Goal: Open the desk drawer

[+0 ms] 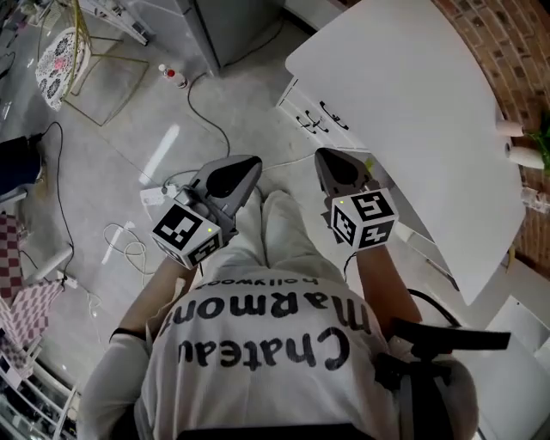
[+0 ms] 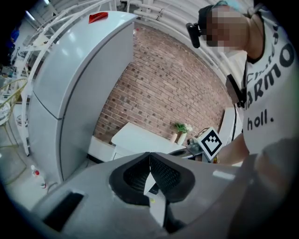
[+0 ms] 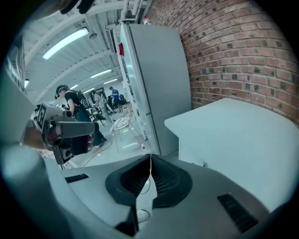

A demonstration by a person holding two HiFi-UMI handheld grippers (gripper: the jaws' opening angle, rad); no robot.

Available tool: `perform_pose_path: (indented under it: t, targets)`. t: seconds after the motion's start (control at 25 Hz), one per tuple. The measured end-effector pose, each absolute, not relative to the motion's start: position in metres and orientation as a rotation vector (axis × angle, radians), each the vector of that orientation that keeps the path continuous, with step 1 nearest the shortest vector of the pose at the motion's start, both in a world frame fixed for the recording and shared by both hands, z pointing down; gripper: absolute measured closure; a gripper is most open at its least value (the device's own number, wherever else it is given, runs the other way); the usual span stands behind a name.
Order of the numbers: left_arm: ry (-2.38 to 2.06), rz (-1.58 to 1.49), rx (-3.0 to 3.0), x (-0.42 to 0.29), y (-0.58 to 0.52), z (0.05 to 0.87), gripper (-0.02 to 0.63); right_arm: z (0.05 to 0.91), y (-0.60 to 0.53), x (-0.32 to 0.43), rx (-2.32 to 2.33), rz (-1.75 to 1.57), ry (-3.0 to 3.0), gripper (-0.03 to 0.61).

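A white desk [image 1: 412, 103] stands at the upper right of the head view. Its drawer fronts [image 1: 314, 107] face the floor side and carry black handles [image 1: 331, 114]; they look closed. My left gripper [image 1: 254, 163] is held in front of the person's body, left of the desk and apart from it, its jaws shut on nothing. My right gripper [image 1: 320, 155] hangs beside it, nearer the desk's edge and short of the handles, also shut and empty. The left gripper view shows the closed jaws [image 2: 150, 157] with the desk [image 2: 140, 139] beyond. In the right gripper view the jaws [image 3: 150, 158] meet beside the desk [image 3: 233, 135].
A grey fridge [image 1: 232, 26] stands beyond the desk. Cables and a power strip [image 1: 155, 196] lie on the floor at left, near a small bottle [image 1: 172, 76] and a wire chair [image 1: 64, 51]. Pots [image 1: 520, 155] sit at the desk's brick-wall side. A black chair [image 1: 430, 344] is behind the person.
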State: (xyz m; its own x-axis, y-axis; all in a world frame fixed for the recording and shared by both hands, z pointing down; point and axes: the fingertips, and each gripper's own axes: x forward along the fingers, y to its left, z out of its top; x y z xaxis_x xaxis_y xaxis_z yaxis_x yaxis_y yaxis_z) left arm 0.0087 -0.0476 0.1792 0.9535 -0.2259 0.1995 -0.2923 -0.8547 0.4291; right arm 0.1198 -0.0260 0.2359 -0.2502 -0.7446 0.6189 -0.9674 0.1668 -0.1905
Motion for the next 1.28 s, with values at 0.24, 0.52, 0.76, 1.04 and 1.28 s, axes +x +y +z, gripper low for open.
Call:
perform_pose_path:
  t: [0.24, 0.52, 0.76, 1.04, 1.28]
  targets:
    - [-0.299, 0.205, 2.491, 0.031, -0.026, 0.234, 0.598, 0.301, -0.012, 0.1, 1.336, 0.756, -2.091, 0.563]
    - [-0.53, 0.29, 2.399, 0.017, -0.045, 0.312, 0.598, 0.381, -0.027, 0.118, 1.346, 0.756, -1.976, 0.563]
    - [-0.651, 0.313, 2.307, 0.001, -0.036, 0.369, 0.598, 0.447, -0.022, 0.138, 1.32, 0.856, -1.854, 0.563]
    - [-0.764, 0.295, 2.201, -0.039, -0.038, 0.428, 0.598, 0.515, -0.03, 0.152, 1.332, 0.863, -1.722, 0.563]
    - [-0.784, 0.297, 2.195, -0.055, -0.048, 0.468, 0.598, 0.556, -0.043, 0.171, 1.404, 0.821, -1.633, 0.563]
